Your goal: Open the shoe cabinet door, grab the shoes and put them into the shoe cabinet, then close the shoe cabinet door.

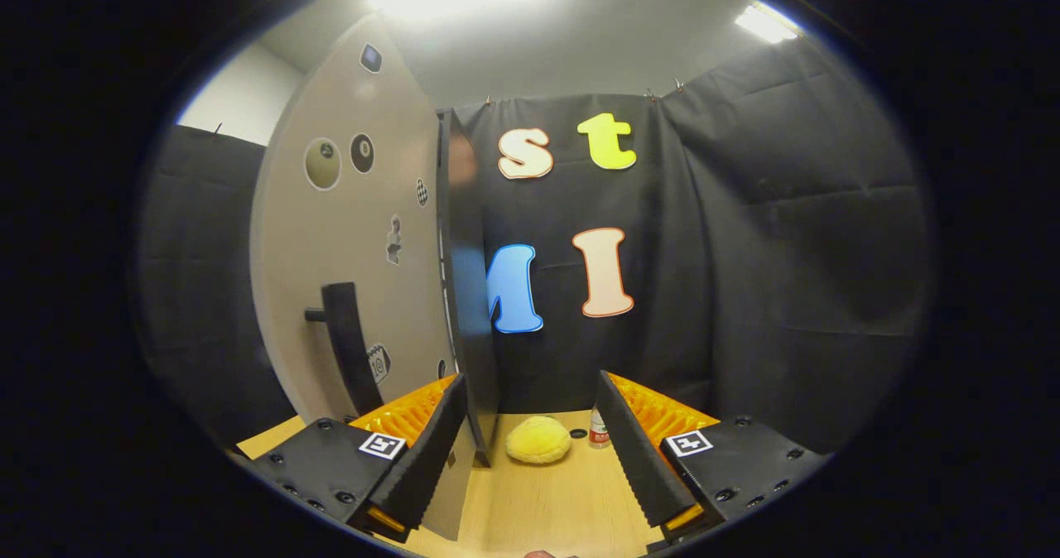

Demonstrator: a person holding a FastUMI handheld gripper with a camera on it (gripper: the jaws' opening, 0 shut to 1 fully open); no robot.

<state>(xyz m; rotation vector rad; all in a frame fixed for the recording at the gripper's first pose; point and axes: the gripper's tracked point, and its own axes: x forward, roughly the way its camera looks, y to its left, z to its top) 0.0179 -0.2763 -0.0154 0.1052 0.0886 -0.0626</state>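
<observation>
Beige cabinet door (356,235) ajar, upright

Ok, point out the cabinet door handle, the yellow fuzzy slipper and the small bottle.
door handle (349,344): gripper view, middle of the dark bar.
yellow slipper (538,440): gripper view, top of its fuzzy dome.
small bottle (599,430): gripper view, its label.

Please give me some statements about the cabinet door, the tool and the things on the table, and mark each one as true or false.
1. The tool is open, with nothing held between its fingers. True.
2. The cabinet door has a dark bar handle. True.
3. The yellow plush item is clamped between the fingers. False: it lies on the wooden table beyond the fingertips, untouched.
4. A small bottle stands beside the plush item. True.
5. The door's face is plain. False: several stickers are on it.
6. The dark door edge is far off to one side of both fingers. False: it stands just ahead, near one finger.
</observation>
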